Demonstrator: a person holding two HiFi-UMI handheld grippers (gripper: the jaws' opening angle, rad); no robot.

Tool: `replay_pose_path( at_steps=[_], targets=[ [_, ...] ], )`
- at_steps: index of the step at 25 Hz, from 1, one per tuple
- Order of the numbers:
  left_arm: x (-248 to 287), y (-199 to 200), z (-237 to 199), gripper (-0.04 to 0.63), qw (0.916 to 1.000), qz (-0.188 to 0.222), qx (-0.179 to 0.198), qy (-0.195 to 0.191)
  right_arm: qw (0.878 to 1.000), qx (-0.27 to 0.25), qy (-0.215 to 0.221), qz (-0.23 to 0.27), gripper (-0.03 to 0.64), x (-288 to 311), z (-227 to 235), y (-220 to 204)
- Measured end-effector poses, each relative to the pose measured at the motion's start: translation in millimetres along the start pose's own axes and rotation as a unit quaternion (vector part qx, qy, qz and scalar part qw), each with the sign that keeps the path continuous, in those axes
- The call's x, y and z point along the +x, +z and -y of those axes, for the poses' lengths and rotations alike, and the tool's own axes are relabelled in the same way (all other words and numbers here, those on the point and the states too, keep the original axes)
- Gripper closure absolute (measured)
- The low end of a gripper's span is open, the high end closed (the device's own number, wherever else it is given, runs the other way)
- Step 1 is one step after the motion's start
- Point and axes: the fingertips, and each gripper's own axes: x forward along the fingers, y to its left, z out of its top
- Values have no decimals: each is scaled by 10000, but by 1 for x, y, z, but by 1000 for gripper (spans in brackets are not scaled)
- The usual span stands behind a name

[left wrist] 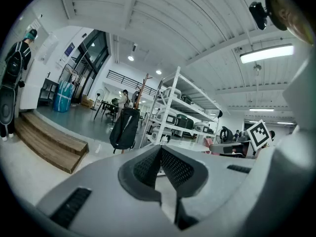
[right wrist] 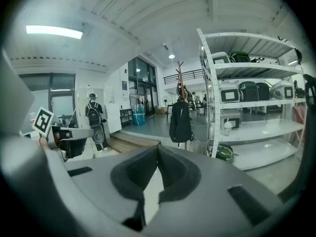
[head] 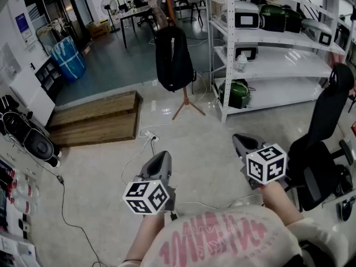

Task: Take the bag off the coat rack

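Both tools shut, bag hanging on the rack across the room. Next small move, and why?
Probably step forward toward the coat rack and start opening the right tool. The bag hangs on the rack well beyond both tools, with a stretch of floor between. The left tool and the right tool are both shut and empty, so nothing can be gripped yet.

Pale glossy floor [head: 200, 149]: wooden steps [head: 94, 121], coat rack [head: 186, 97] feet, white shelving [head: 283, 63], cables [head: 147, 133].
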Motion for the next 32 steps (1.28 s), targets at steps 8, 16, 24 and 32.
replay_pose_path(
  at_steps=[8, 16, 24, 32],
  targets=[
    [-7, -2, -1, 592, 9999, 74, -72, 63, 10000, -30, -30, -73, 611, -3, 1, -8],
    [3, -39, -7, 592, 9986, -192, -478, 101, 9989, 131, -5, -456, 611, 18, 20, -41],
    [42, -26, -37, 592, 9974, -208, -512, 467, 9981, 401, 175, -426, 611, 79, 64, -25],
    [110, 8, -62, 592, 9963, 40, -604, 617, 9979, 337, 505, -245, 611, 151, 104, 27]
  ],
)
